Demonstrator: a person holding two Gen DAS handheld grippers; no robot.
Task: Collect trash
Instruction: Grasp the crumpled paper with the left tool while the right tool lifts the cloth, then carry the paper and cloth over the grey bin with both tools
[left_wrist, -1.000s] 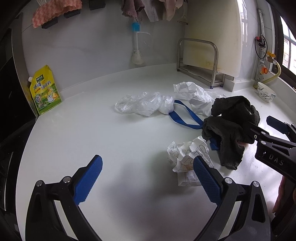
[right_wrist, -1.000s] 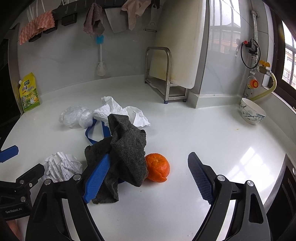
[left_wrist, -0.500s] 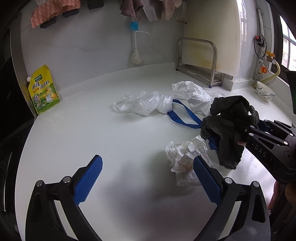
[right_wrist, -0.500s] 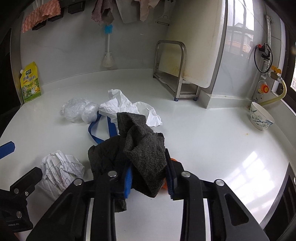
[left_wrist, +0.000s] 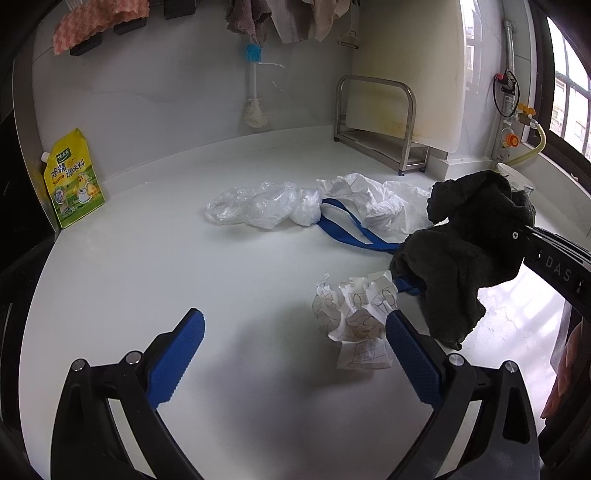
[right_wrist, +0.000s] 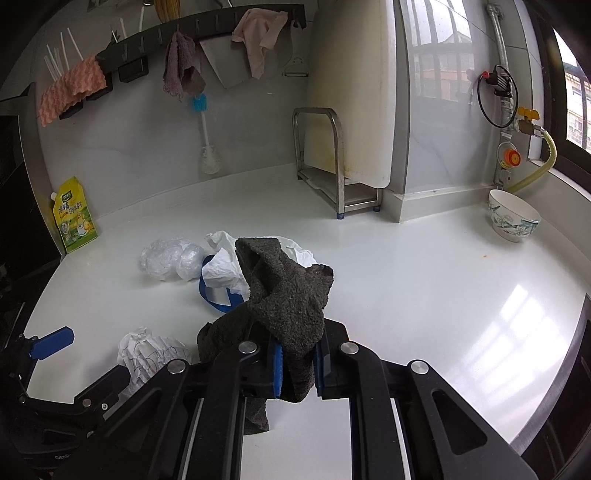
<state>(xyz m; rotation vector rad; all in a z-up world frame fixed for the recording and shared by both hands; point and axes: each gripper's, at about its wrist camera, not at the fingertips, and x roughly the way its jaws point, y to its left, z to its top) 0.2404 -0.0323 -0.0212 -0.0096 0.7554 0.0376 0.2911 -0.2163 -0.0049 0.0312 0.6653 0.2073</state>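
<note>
My right gripper (right_wrist: 298, 369) is shut on a dark grey cloth (right_wrist: 288, 291) and holds it lifted above the white counter; the cloth also hangs at the right of the left wrist view (left_wrist: 469, 251). My left gripper (left_wrist: 291, 358) is open and empty, low over the counter. A crumpled printed paper ball (left_wrist: 354, 314) lies by its right finger and shows in the right wrist view (right_wrist: 147, 350). Behind lie a clear plastic bag (left_wrist: 266, 206), a crumpled white bag (left_wrist: 373, 195) and a blue strap (left_wrist: 347, 229). The orange is hidden.
A yellow seasoning pouch (left_wrist: 72, 181) leans on the back wall at the left. A steel rack with a cutting board (right_wrist: 332, 166) stands at the back. A patterned bowl (right_wrist: 511, 218) sits at the far right near the window ledge.
My right gripper closed on the dark cloth and has lifted it upward, off the counter. The orange went out of sight behind the gripper. My left gripper has stayed open and nearly still.
</note>
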